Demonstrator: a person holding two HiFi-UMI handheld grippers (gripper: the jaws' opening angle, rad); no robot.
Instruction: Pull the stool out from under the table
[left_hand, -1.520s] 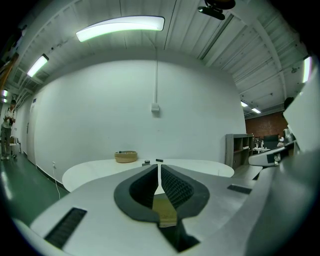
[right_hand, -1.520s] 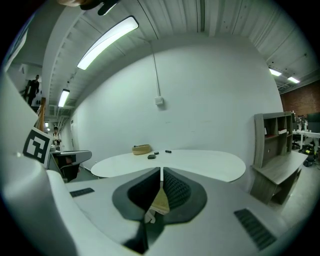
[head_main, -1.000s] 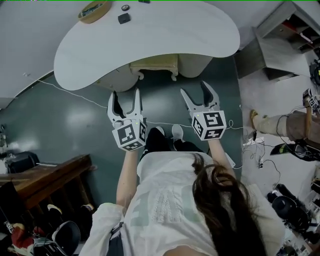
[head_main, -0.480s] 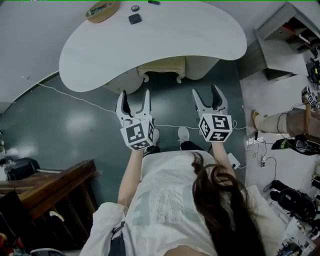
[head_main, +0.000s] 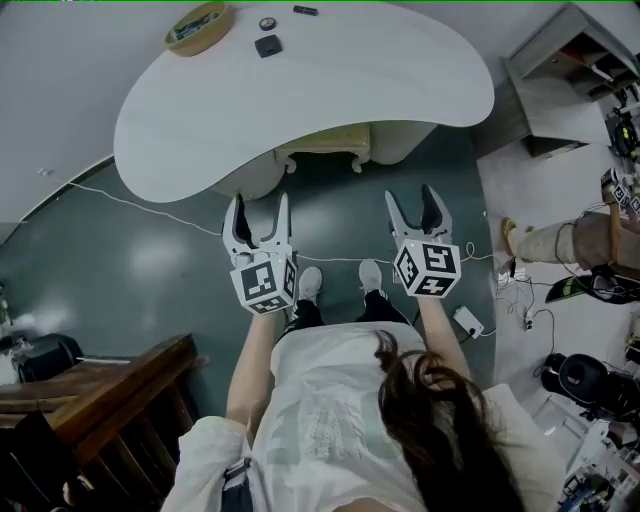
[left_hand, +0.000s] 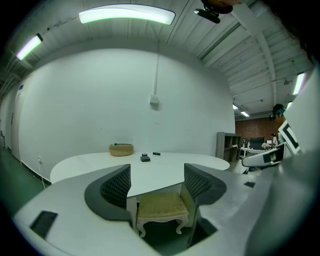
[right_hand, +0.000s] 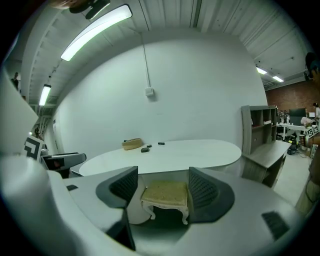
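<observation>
Left hand-held gripper (head_main: 259, 207) short of stool (head_main: 322, 142)

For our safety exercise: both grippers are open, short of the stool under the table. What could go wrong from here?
1. The stool could catch its legs on the cable lying across the floor in front of it.
2. Lifting while pulling could knock the stool against the table above, shaking the basket.

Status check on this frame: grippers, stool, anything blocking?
Left gripper and right gripper both open, empty, held short of the stool. Stool tucked under the table, untouched. Nothing standing between grippers and stool.
</observation>
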